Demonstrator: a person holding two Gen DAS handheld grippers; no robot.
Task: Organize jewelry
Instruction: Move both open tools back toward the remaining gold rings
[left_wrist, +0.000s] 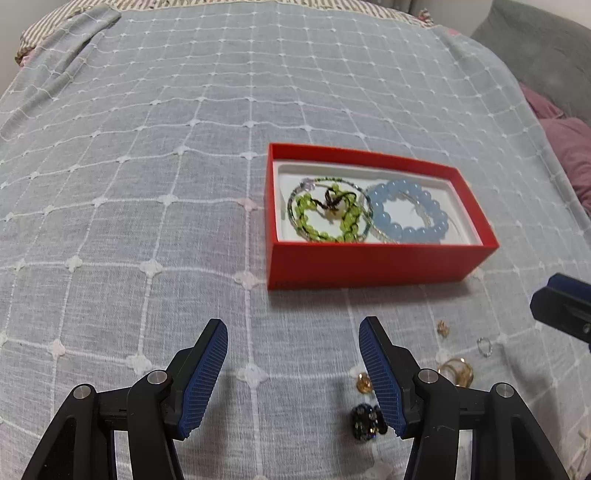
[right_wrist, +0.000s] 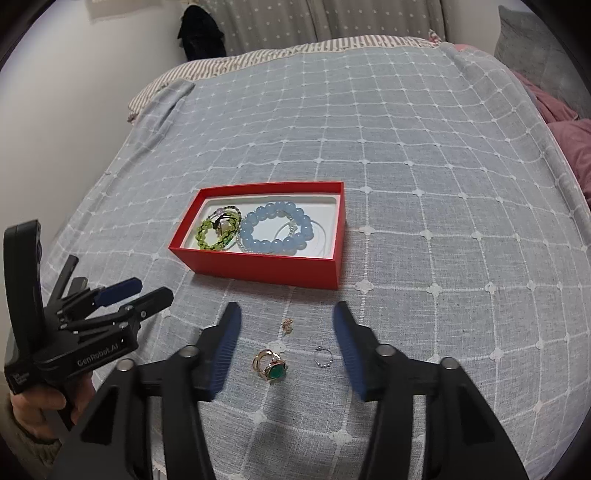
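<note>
While both grippers hang low over the bed, nothing is held. Left gripper (left_wrist: 293, 376): jaws spread wide, blue ribbed pads facing each other, only bedspread between them. Right gripper (right_wrist: 286, 350): jaws also wide apart and empty, with the loose rings lying on the cloth between and just ahead of them.

Bedspread (left_wrist: 147, 166) is grey-blue with a white stitched grid. Red box (left_wrist: 369, 264) sits open on it, white lining, ahead of both grippers. Inside the box: green bead bracelet (left_wrist: 325, 218) with dark cord at the left end, blue bead bracelet (left_wrist: 406, 216) beside it to the right, touching or overlapping; thin wire or pearl strands lie under the blue one.

Loose on the bedspread near the box's front side: green-stone ring (right_wrist: 276, 370) touching a gold ring (right_wrist: 263, 360), a small beaded ring (right_wrist: 323, 358) to their right, and a tiny gold piece (right_wrist: 287, 325) nearer the box. In the left wrist view, a dark sparkly piece (left_wrist: 365, 424) lies just beside the right finger.

Writing: "GenRobot.AI" reads in white on the left gripper's black body in the right wrist view; a smaller label below it is too small to read. A hand (right_wrist: 44, 402) grips that handle.
</note>
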